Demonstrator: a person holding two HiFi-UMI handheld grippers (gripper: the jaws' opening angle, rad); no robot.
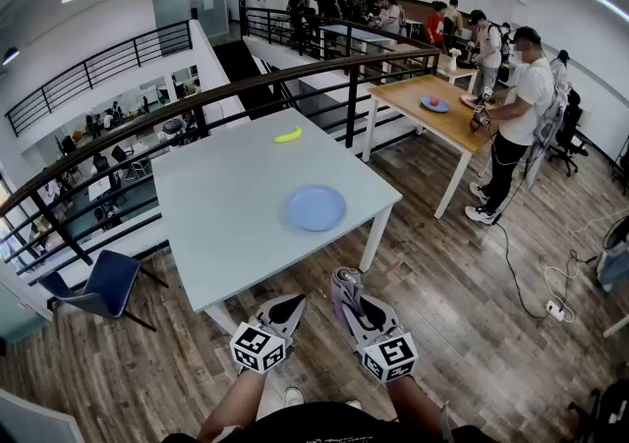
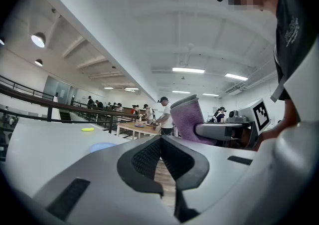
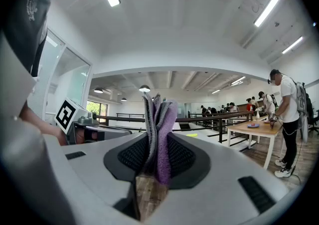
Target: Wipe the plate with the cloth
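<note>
Within the right hand-held gripper (image 3: pixel 156 158), the cloth (image 3: pixel 162 118) stands clamped.

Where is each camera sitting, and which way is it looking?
Head view: on the person's head, looking steeply down at the white table and blue plate; shows both forearms, left gripper and right gripper.
Left gripper view: rides the left gripper, looking along its shut jaws across the table; shows the person's shirt and the right gripper holding the cloth.
Right gripper view: rides the right gripper, looking along jaws shut on the cloth; shows the left gripper's marker cube.
Shared: head and left gripper views both show the blue plate.
</note>
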